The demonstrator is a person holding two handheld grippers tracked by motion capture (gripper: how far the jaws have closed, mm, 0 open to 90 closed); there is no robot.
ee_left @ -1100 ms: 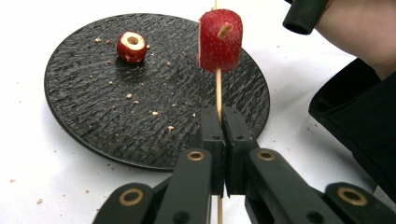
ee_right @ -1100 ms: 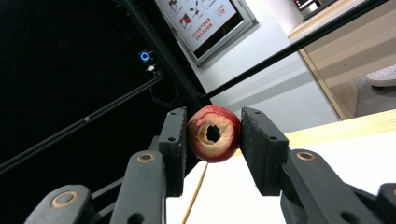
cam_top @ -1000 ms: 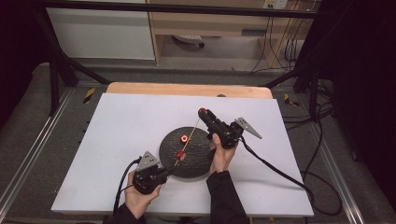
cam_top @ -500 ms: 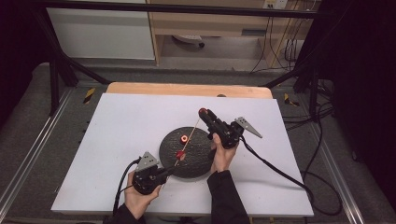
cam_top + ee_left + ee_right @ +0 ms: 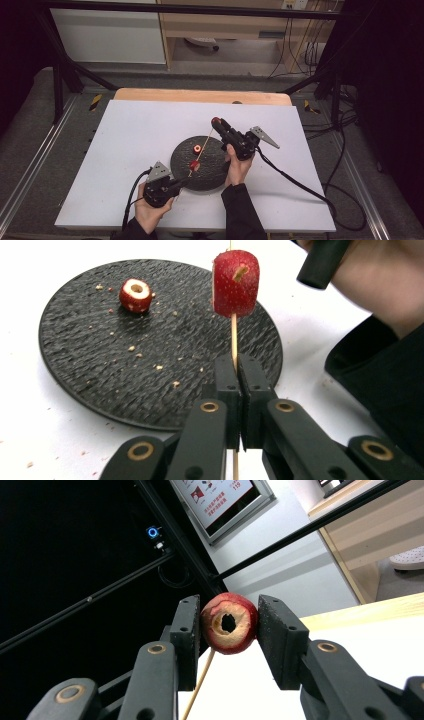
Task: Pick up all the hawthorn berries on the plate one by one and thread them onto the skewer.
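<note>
I have the left claw [image 5: 239, 390] closed tight on the lower end of a thin wooden skewer [image 5: 233, 337]. The skewer runs straight up out of its jaws, and a red fruit piece [image 5: 236, 283] with a cored hole sits threaded on it a short way above the claw tips. Beyond and to the left of this claw lies a round black plate [image 5: 100, 365], dusted with crumbs, with a second cored fruit ring [image 5: 135, 294] resting near its far side.

I have the right claw [image 5: 229, 630] closed on another cored fruit ring [image 5: 229, 622], one pad pressing on each side, the hole facing the claw's camera. The skewer [image 5: 200, 682] passes just below this ring, between the jaws.

In the high view, the left claw [image 5: 182, 183] sits at the near edge of the plate [image 5: 210, 175] and the right claw [image 5: 218, 123] at its far right edge, both above the white table [image 5: 125, 135]. The skewer [image 5: 202, 147] spans between them.
</note>
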